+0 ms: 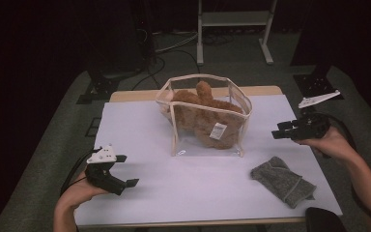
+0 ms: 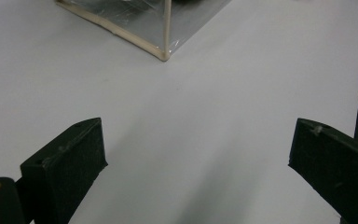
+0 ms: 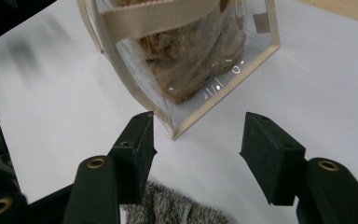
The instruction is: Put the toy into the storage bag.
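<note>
**Both jaws apart beside the clear bag**

My left gripper (image 1: 125, 170) is left of the clear bag (image 1: 207, 145) and nearer to me, its jaws wide apart, nothing between them. The bag stands on the white tabletop (image 1: 140, 125) with a brown teddy bear (image 1: 205, 118) inside. A grey cloth (image 1: 282, 181) lies right of the bag. My right gripper (image 1: 278, 130) is right of the bag, jaws apart and empty.

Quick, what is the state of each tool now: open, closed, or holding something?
Left tool: open, holding nothing, above the bare table.
Right tool: open, holding nothing, beside the clear bag.
</note>
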### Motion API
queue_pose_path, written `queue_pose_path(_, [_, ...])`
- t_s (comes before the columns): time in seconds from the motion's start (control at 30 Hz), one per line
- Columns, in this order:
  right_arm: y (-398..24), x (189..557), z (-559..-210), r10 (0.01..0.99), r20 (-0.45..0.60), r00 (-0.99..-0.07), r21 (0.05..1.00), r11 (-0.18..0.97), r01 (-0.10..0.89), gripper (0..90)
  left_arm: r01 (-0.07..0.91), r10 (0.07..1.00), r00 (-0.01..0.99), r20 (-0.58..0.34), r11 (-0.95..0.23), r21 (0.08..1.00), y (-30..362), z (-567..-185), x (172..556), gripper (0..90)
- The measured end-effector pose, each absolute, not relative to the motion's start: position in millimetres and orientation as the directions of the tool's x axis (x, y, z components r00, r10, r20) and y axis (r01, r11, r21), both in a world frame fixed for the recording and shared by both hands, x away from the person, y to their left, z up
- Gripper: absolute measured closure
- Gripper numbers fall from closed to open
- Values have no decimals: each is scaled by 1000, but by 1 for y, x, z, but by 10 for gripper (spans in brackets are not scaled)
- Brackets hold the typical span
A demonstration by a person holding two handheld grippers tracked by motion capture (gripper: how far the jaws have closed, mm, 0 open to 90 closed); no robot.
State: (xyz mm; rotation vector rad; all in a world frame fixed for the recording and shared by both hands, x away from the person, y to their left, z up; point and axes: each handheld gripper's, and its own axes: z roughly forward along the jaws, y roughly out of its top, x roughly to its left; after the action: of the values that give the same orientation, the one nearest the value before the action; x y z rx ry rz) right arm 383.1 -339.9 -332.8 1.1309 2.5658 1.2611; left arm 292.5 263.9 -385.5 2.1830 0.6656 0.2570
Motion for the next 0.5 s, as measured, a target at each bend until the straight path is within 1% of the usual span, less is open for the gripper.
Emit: queue_pose_path(0.5, [-346,377,-358,650,278,-707,704,363,611,420,371,541,840,-35,-527,765,264,-385,293,27])
